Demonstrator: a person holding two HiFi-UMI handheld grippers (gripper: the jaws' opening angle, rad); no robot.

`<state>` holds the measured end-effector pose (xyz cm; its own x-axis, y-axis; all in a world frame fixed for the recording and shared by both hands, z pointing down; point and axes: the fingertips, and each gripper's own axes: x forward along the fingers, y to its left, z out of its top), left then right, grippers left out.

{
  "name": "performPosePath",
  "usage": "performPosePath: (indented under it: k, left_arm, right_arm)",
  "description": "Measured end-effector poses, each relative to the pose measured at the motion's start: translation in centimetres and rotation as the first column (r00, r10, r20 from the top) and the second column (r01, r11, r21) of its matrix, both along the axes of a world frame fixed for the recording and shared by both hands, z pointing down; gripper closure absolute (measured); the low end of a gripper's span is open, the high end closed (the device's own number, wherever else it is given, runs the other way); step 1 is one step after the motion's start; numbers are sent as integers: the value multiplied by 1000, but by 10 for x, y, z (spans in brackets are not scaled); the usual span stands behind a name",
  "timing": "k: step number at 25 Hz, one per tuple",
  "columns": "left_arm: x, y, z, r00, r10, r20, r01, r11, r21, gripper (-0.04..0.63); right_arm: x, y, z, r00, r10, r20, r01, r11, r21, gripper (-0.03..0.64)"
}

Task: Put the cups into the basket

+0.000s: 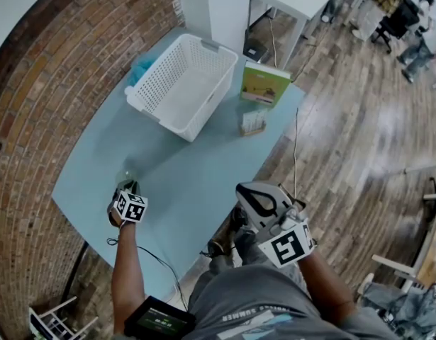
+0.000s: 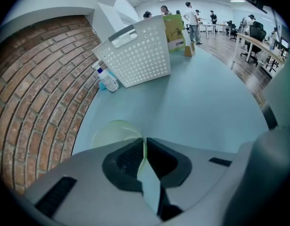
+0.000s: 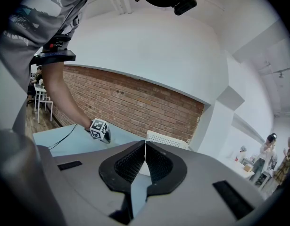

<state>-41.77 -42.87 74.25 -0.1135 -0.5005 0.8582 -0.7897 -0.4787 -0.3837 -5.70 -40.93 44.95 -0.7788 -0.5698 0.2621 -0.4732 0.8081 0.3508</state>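
- Left gripper (image 2: 145,144): jaws pinched on the rim of the pale green cup (image 2: 114,133), which sits on the blue table (image 1: 182,183).
- Right gripper (image 3: 145,147): jaws together, empty.
- White basket (image 1: 182,83): well apart, far end of the table.

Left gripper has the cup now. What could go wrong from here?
1. The left gripper pinches only the thin wall of the cup at its rim, so the cup may swing or slip out when lifted.
2. The basket stands far across the table and has high walls. A low carry could knock the cup against its rim.
3. A bottle sits by the basket on the brick-wall side, and overshooting could hit it.
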Motion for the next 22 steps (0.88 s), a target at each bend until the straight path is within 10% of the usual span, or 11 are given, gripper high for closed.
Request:
performPosePath:
  k: [22]
  left_arm:
    - [32,-38,-82,996,84,5,-84,986,146,575]
  right_arm:
    - [12,8,1,1000,-5,16,5,1000,13,603]
